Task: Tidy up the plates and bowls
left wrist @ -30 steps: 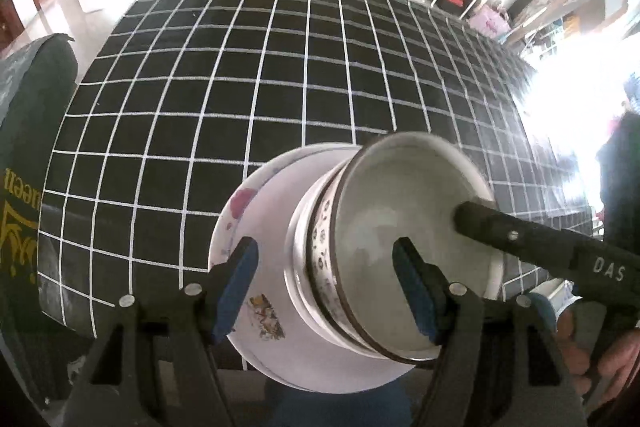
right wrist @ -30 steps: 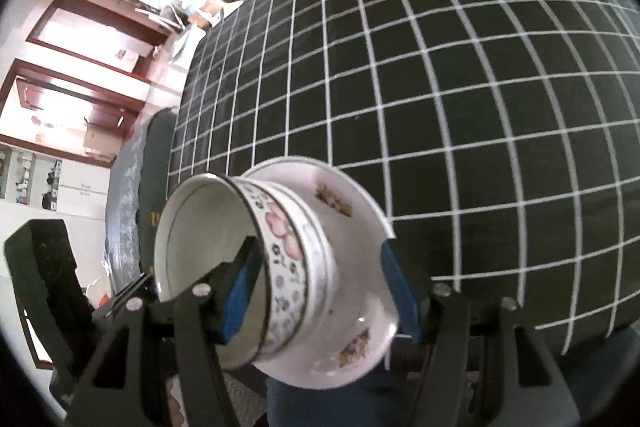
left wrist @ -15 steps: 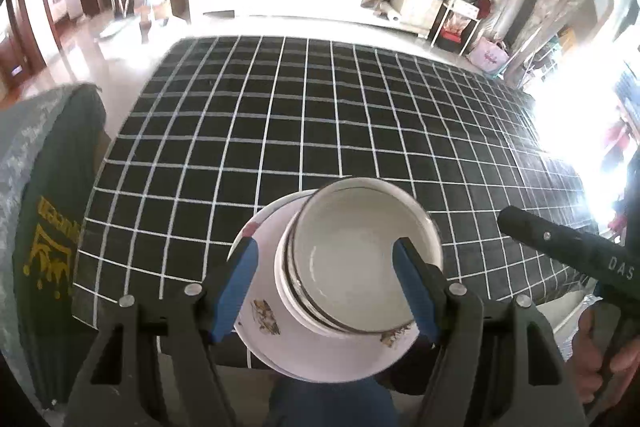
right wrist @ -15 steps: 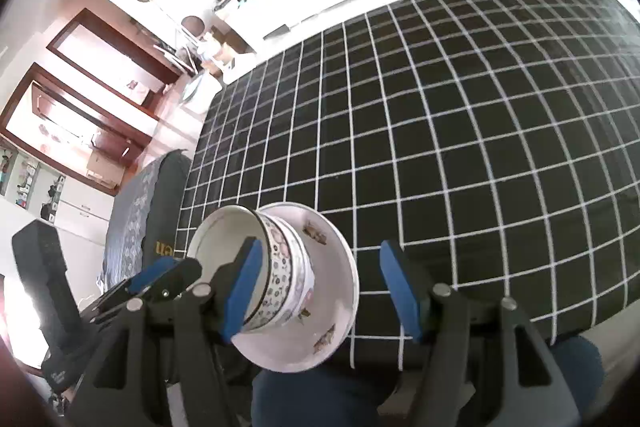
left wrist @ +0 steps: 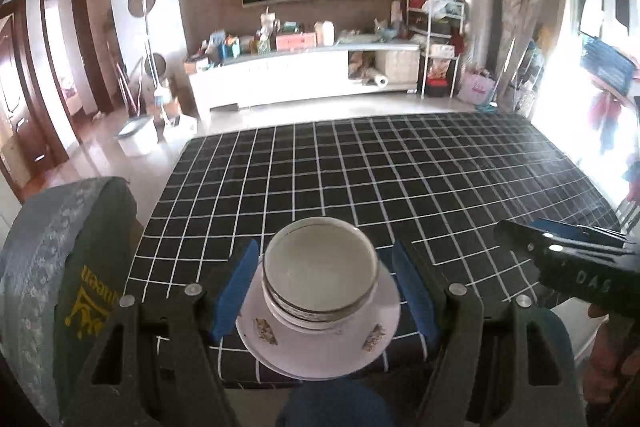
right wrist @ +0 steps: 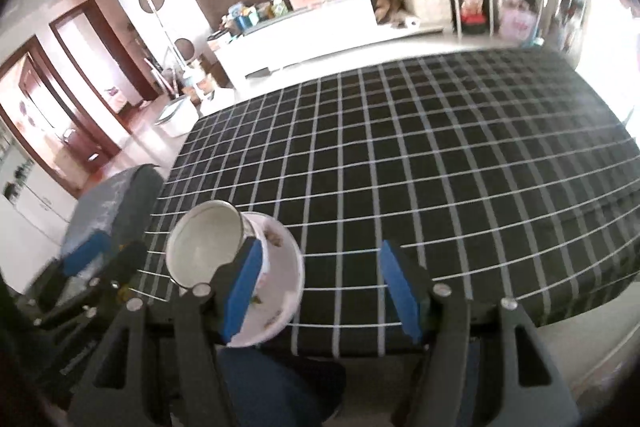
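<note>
Stack of bowls (left wrist: 320,275) sits nested on a floral plate (left wrist: 320,343), right at the near edge of the desk (left wrist: 400,179) with the black checked cloth. In the left wrist view the plate's front rim looks to overhang the edge; can't tell by how much.

Left gripper (left wrist: 324,291): jaws released, blue pads either side of the stack, not touching it, nothing held. Right gripper (right wrist: 320,291): jaws released too, empty, off to the right of the stack over bare cloth; the stack (right wrist: 208,247) shows behind its left pad in the right wrist view.

Judgement: sorting looks done or close to it, no other dishes visible on the desk.

Risks:
- Plate at the edge. Any bump from a pad or a tug on the cloth could tip the whole stack onto the person's lap or the floor.
- Bowls (right wrist: 208,247) read as tilted in the right wrist view; could be fisheye, could be a loose nest. If loose, the top bowl slides on a nudge.
- Glazed ware is slippery and brittle. A regrip on the rim with open pads risks pushing it rather than holding it.
- Chair back (left wrist: 68,279) just left of the stack limits clearance for the left gripper.
</note>
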Action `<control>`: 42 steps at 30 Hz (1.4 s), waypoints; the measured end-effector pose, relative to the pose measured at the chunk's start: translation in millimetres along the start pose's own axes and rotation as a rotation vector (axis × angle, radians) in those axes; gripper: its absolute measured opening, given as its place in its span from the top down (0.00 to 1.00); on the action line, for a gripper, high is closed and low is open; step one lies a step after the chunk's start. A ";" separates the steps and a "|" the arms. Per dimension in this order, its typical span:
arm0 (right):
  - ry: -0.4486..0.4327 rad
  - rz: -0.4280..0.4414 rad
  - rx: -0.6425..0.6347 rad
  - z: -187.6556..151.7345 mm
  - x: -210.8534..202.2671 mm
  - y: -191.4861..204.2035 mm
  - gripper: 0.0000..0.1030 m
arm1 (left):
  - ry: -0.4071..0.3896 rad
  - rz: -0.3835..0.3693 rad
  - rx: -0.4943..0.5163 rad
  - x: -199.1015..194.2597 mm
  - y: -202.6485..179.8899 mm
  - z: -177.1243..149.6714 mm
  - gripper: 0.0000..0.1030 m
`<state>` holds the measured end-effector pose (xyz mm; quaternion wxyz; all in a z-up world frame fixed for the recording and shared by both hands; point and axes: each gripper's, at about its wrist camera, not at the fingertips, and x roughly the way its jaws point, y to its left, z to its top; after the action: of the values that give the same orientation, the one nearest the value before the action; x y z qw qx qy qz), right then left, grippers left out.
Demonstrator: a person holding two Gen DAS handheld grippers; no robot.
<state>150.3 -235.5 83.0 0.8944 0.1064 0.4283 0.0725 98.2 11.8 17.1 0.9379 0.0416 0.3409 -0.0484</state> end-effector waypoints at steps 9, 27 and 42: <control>-0.131 -0.069 -0.027 -22.3 -32.9 4.8 0.33 | -0.111 0.033 0.021 -41.1 -8.5 -19.6 0.30; -0.264 -0.097 -0.046 -52.4 -73.2 2.8 0.00 | -0.226 0.010 0.014 -96.4 -14.6 -33.4 0.00; -0.280 -0.093 -0.057 -67.1 -77.5 7.6 0.00 | -0.220 0.000 0.027 -103.5 -20.1 -44.6 0.00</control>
<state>49.3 -236.6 102.1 0.9504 0.0701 0.3018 0.0277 -11.5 3.2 48.7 0.9690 0.0489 0.2352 -0.0573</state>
